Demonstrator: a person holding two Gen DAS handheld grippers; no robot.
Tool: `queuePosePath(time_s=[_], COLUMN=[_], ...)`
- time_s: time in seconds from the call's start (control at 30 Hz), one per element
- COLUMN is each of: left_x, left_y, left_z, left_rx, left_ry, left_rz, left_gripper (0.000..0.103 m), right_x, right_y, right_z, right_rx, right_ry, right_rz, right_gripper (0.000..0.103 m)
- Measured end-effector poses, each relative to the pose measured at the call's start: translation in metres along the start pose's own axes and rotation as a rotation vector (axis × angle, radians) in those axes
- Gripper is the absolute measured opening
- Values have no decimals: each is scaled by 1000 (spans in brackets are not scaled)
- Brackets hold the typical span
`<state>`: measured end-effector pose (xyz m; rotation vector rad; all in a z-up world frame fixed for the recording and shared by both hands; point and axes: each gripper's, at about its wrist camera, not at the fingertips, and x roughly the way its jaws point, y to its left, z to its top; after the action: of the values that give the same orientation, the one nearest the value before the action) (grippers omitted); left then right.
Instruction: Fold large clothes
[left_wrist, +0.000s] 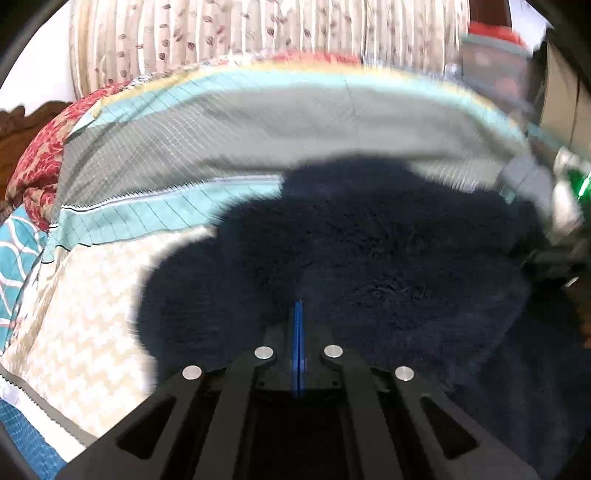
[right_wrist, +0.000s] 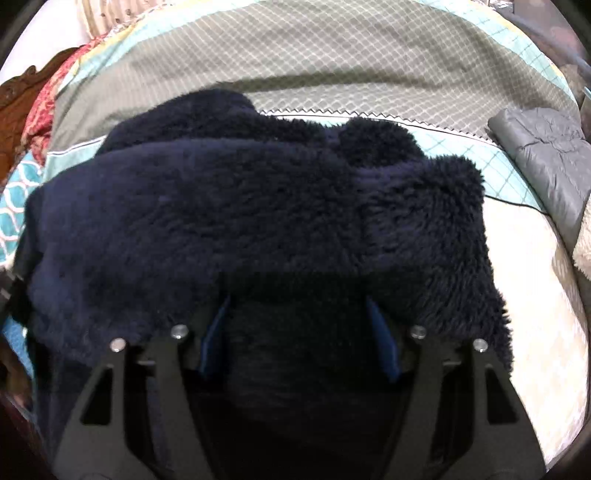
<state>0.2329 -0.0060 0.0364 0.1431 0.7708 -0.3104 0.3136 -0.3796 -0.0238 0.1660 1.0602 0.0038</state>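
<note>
The bed (right_wrist: 332, 55), spread with a patchwork quilt (right_wrist: 369, 74) of grey lattice and teal bands, carries a dark navy fleece garment (right_wrist: 240, 206) bunched across the middle of the right wrist view, its fluffy edges at 12 and 2 o'clock. A folded grey padded jacket (right_wrist: 546, 158) lies well apart at 3 o'clock. Floral curtains (left_wrist: 240, 33) hang beyond the bed at 12 o'clock in the left wrist view.

The step seems to be an early fold, with the fleece doubled but untidy. The right tool (right_wrist: 299, 332) stands spread wide with fleece between its blue pads. The left tool (left_wrist: 298, 332) has its pads pressed together; whether fabric is pinched there, I cannot tell. Next likely calls for closing the right tool on an edge and drawing it flat. No containers show.
</note>
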Motion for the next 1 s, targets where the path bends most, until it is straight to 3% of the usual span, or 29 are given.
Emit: queuePosePath(time_s=[0.1,0.2,0.27,0.3,0.4,0.5,0.6,0.77,0.9,1.0], left_x=[-42,-66,-62,-54,-24,3,29,67,95,93], left_y=[58,156,242,286,387,461,483,473,472,466], left_z=[11,24,27,26,14,-4,-12,-18,-34,-36], left_rx=[-57,-132,-185,-221,-366,-514,-580,-573,-588,-592], left_ry=[-88,-128,-78,-28,147,219,249,298,375,351], left_rz=[-14,126,265,285,259,176,67,-40,25,48], left_gripper=[29,29,29,29,29,29,29,29,29,28], right_x=[0,5,8,10,12,10,6,0,1,1], right_y=[-5,-5,-2,-1,-1,-1,-1,-1,-1,0], right_z=[-9,-11,-13,-15,-20,-25,-33,-41,-42,-42], right_rx=[7,31,33,37,50,58,63,66,66,63], right_ry=[-9,-30,-56,-82,-132,-157,-168,-175,-175,-181], right_rz=[27,23,11,6,6,17,18,14,12,12], right_gripper=[64,67,69,70,71,71,71,71,71,71])
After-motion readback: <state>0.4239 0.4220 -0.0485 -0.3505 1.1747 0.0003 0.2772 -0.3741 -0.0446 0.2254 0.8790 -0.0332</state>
